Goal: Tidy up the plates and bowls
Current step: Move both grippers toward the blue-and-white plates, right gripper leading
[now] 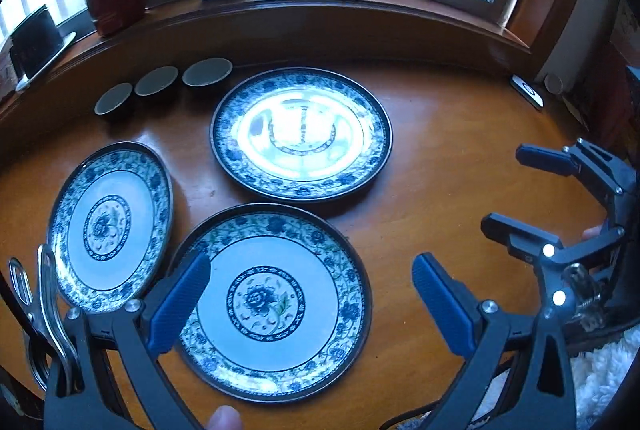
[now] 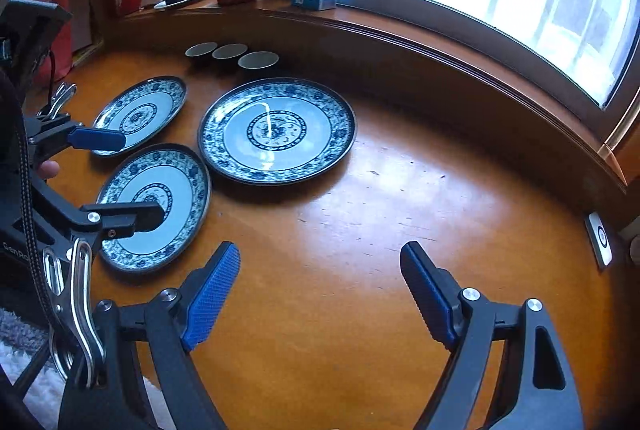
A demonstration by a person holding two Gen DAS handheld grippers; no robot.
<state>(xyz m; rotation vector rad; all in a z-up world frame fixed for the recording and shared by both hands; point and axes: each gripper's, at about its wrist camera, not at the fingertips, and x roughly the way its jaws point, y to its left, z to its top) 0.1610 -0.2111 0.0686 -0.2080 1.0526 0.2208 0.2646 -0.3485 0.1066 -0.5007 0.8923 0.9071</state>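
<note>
Both grippers are hanging wide open and holding nothing. The left gripper [image 1: 308, 304] is hovering over one of three round blue-and-white flowered plates [image 1: 276, 304], all lying apart on the shiny brown wooden table [image 2: 360, 230]. The right gripper [image 2: 320, 294] is waiting over bare wood, and the three small dark bowls [image 2: 232, 54] are sitting far ahead, so I think the stacking is not started yet.

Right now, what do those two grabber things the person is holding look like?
Both match. The left gripper and right gripper each have black angular frames, silver bolts and two fingers tipped with blue ridged pads. A shiny metal spring clip hangs at the side of each. A braided black cable runs along the left one, which bears small white lettering.
</note>
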